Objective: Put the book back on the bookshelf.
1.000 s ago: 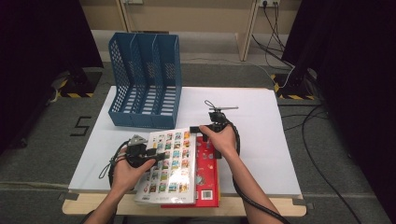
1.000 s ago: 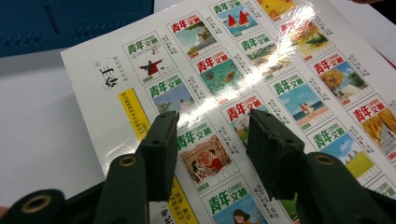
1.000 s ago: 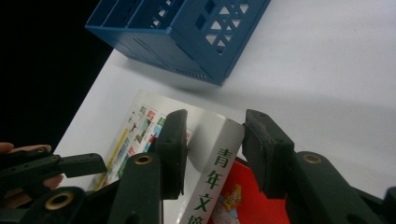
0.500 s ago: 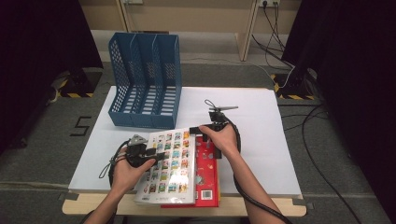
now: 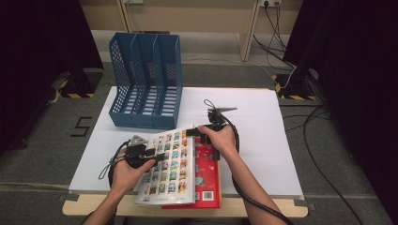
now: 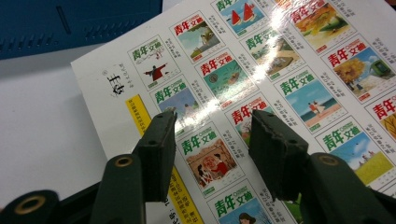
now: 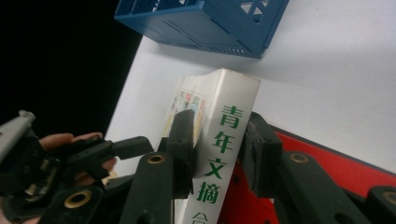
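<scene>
White book (image 5: 169,164) atop red book (image 5: 206,180) at table (image 5: 263,140) front; right tongs (image 7: 217,140) just closing, clamped on spine; left tongs (image 6: 212,135) apart over cover. Risk: slipping from narrow grip.

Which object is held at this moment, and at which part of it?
The right gripper, whose jaws have just been closing, holds the white book across its spine. The left gripper stands open over the cover and grips nothing.
</scene>
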### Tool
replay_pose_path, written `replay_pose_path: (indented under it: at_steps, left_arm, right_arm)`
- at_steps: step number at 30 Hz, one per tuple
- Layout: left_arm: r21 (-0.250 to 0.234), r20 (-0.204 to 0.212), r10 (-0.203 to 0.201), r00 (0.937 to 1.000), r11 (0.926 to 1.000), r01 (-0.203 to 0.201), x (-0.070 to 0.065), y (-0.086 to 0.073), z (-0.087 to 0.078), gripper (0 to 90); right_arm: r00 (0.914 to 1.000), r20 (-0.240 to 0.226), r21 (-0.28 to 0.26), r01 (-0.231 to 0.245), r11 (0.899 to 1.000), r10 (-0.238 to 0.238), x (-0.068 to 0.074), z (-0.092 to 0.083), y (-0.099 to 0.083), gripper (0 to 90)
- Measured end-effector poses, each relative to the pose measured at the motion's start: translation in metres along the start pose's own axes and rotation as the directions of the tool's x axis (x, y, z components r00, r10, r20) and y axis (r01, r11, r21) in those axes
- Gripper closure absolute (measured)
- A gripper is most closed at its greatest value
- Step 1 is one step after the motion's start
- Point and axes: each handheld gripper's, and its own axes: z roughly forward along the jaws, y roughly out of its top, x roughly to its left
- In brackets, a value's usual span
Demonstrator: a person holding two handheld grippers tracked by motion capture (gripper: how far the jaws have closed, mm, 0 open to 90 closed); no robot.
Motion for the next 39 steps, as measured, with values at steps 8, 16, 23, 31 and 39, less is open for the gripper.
replay_pose_path:
  at_steps: [8, 16, 23, 31, 39]
  left_arm:
    - [-0.073, 0.007, -0.034, 0.9994, 0.9968, 0.034, 0.004, 0.008, -0.014, 42.7]
    - [-0.115, -0.009, -0.034, 0.9994, 0.9929, 0.032, 0.007, 0.016, -0.025, 40.4]
    - [-0.129, -0.005, -0.036, 0.9993, 0.9910, 0.035, 0.006, 0.016, -0.027, 39.2]
    - [-0.178, -0.008, -0.042, 0.9991, 0.9833, 0.040, 0.004, 0.021, -0.036, 37.9]
    - [-0.212, -0.006, -0.041, 0.9991, 0.9765, 0.039, 0.000, 0.025, -0.041, 36.2]
  right_arm:
    - [0.9963, -0.062, -0.022, -0.060, 0.998, 0.058, 0.012, -0.001, 0.001, 71.5]
    - [0.9913, -0.121, -0.031, -0.057, 0.998, 0.053, 0.023, -0.002, 0.003, 73.1]
    - [0.9883, -0.152, -0.047, -0.020, 0.999, 0.013, 0.037, -0.002, 0.005, 73.6]
    - [0.9815, -0.185, -0.115, 0.029, 0.993, -0.050, 0.055, -0.010, 0.008, 73.9]
    - [0.9727, -0.182, -0.211, 0.104, 0.972, -0.143, 0.068, -0.018, 0.006, 74.0]
